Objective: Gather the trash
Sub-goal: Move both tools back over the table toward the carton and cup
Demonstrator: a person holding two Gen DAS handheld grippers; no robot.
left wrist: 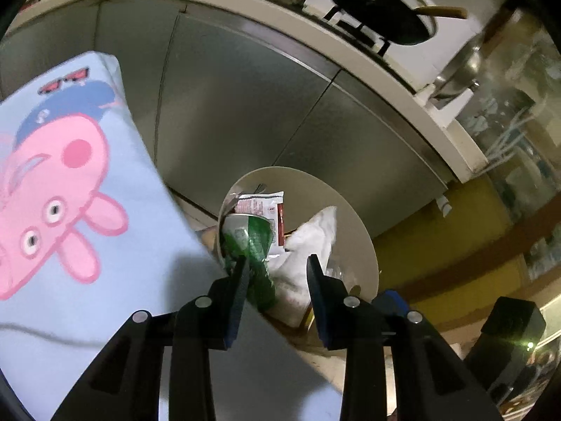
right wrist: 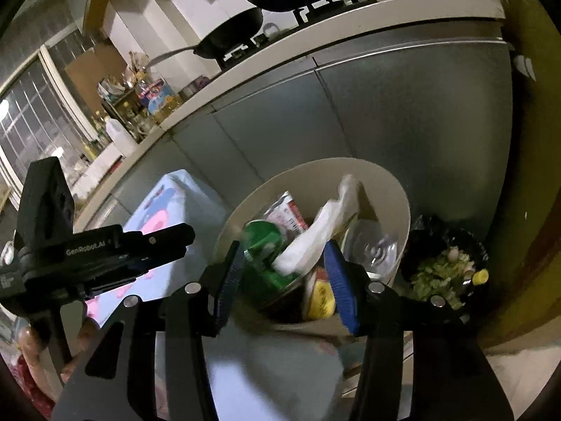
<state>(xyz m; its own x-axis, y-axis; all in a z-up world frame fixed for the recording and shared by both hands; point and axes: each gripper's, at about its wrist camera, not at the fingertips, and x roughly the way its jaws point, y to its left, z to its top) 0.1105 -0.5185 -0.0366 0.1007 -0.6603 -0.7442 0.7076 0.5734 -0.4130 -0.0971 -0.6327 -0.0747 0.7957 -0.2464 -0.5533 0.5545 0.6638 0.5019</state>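
Note:
A beige round bin (left wrist: 354, 224) (right wrist: 396, 189) stands by the grey cabinets. It holds a green wrapper (left wrist: 254, 235) (right wrist: 263, 245), a red-and-white packet (left wrist: 261, 207) (right wrist: 285, 212), crumpled white paper (left wrist: 312, 242) (right wrist: 315, 235), clear plastic (right wrist: 373, 249) and a yellow packet (right wrist: 320, 300). My left gripper (left wrist: 277, 263) hangs over the bin's near rim with its jaws apart; the green wrapper lies against the left finger, not pinched. My right gripper (right wrist: 282, 249) is also open above the bin, the white paper lying beyond its gap. The green wrapper looks blurred in the right wrist view.
A light blue cloth with a pink cartoon pig (left wrist: 70, 175) (right wrist: 164, 210) covers a surface left of the bin. A black-lined bin of green food scraps (right wrist: 441, 273) stands to the right. Behind are grey cabinet doors (left wrist: 228, 105) and a counter with pans (right wrist: 231, 35).

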